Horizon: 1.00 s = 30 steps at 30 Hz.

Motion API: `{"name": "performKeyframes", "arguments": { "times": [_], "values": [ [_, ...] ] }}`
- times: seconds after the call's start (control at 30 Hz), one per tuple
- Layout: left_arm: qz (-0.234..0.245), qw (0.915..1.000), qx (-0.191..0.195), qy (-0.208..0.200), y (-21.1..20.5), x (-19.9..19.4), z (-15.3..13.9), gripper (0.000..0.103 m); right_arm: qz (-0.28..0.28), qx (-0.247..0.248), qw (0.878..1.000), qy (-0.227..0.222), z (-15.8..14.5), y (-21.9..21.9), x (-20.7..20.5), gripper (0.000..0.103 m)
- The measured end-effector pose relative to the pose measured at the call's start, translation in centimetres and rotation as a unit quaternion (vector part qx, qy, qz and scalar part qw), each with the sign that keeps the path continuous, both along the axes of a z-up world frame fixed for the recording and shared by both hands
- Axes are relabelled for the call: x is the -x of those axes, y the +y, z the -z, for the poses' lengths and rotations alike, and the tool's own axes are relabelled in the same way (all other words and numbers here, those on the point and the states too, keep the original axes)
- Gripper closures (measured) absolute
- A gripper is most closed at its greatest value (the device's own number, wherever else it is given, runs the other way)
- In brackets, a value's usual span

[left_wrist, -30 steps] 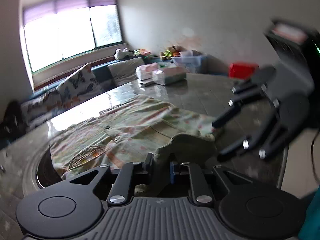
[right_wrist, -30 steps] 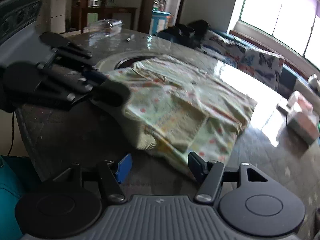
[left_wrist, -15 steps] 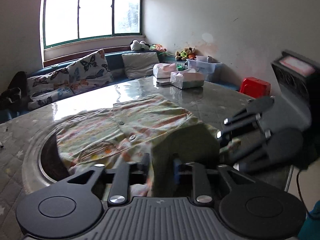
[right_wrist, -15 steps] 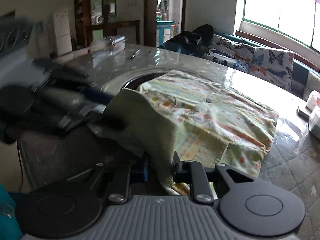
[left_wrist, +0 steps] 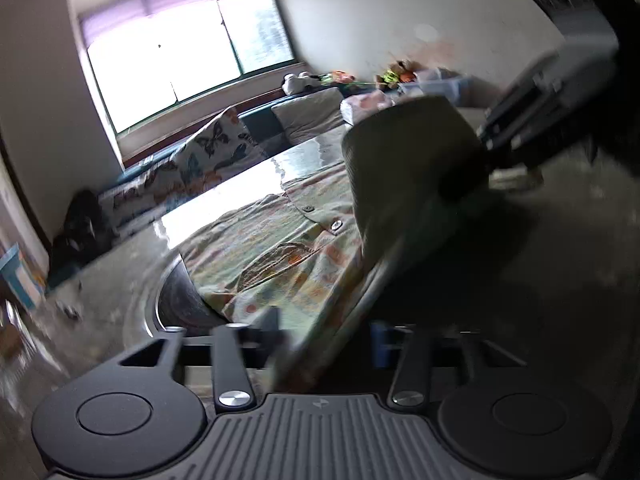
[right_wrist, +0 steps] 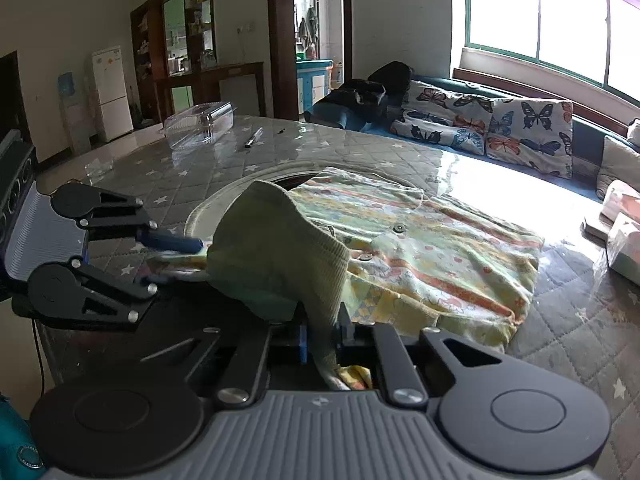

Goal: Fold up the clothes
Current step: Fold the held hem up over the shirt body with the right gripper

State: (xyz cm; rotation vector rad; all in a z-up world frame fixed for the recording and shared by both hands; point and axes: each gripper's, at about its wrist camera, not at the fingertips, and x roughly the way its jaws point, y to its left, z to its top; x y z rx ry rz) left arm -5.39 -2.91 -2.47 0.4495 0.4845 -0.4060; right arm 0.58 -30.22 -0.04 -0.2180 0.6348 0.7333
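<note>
Sunlit desk [right_wrist: 560, 320] carries a floral shirt [right_wrist: 440, 256]; my right hand-held gripper [right_wrist: 322, 340] pinches its ribbed hem, my left hand-held gripper [left_wrist: 324, 336] is closing loosely around cloth, which may slip.

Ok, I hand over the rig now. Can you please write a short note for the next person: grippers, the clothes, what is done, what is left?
Right gripper: jaws closing, pads already pinching the green ribbed edge.
Left gripper: jaws closing, the cloth lies between them, not yet pinched.
Shirt: spread on the table, buttons up; only the near green edge is raised.
Done: the edge is picked up.
Left: probably finish the left grip, carry the edge over the shirt, lay it down and complete the fold.
</note>
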Motion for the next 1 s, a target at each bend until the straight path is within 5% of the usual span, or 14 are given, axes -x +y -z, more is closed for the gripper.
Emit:
{"name": "performKeyframes", "arguments": {
  "times": [0.1,0.2,0.67,1.0],
  "values": [
    [0.005,1.0,0.006,0.006,0.3,0.4,-0.1,0.092,-0.002,-0.005,1.0,-0.007,-0.1,-0.1,1.0,0.095],
    [0.005,0.9994,0.032,0.006,0.6,1.0,-1.2,0.097,-0.007,-0.008,1.0,-0.018,-1.0,-0.5,2.1,0.096],
    [0.048,0.9938,0.089,0.044,1.1,7.3,-6.7,0.098,-0.062,-0.004,0.998,-0.028,-6.0,-2.6,8.7,0.097],
    [0.023,0.9935,0.105,0.039,1.0,0.1,-8.5,0.098,-0.041,0.0,0.999,-0.026,-8.3,-1.4,0.5,0.097]
  ]
}}
